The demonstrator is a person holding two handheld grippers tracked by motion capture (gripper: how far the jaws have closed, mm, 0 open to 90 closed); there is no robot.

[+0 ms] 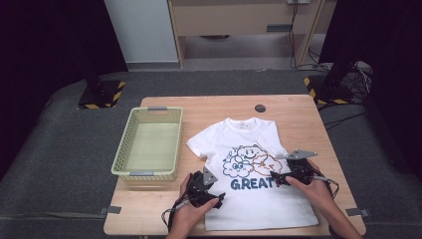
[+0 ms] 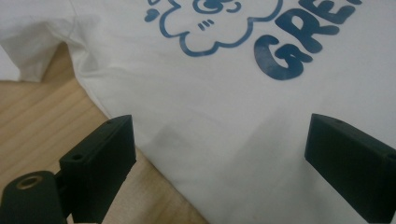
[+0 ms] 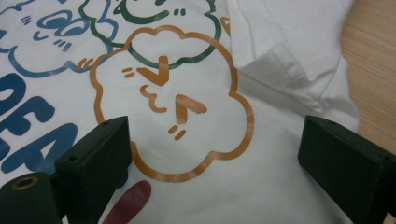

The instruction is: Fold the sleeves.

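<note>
T-shirt [image 1: 259, 169] lies flat, print up, on the counter [image 1: 298, 107]; no fold made yet. Basket [image 1: 148, 144] beside it holds nothing. Left gripper [image 2: 219, 154] and right gripper [image 3: 212, 154] hover over the shirt, jaws apart, gripping nothing. Judged: folding and binning all remain

**What Is on the Table**

There is one white T-shirt [image 1: 254, 169] and one green basket [image 1: 149, 144]. There are two grippers, the left gripper [image 1: 219, 199] and the right gripper [image 1: 276, 179], one in each hand. The shirt has three cloud pictures: one blue cloud [image 3: 51, 42], one green cloud [image 3: 154, 28] and one orange cloud [image 3: 173, 107]. The table [image 1: 293, 107] has one dark round hole [image 1: 260, 108].
</note>
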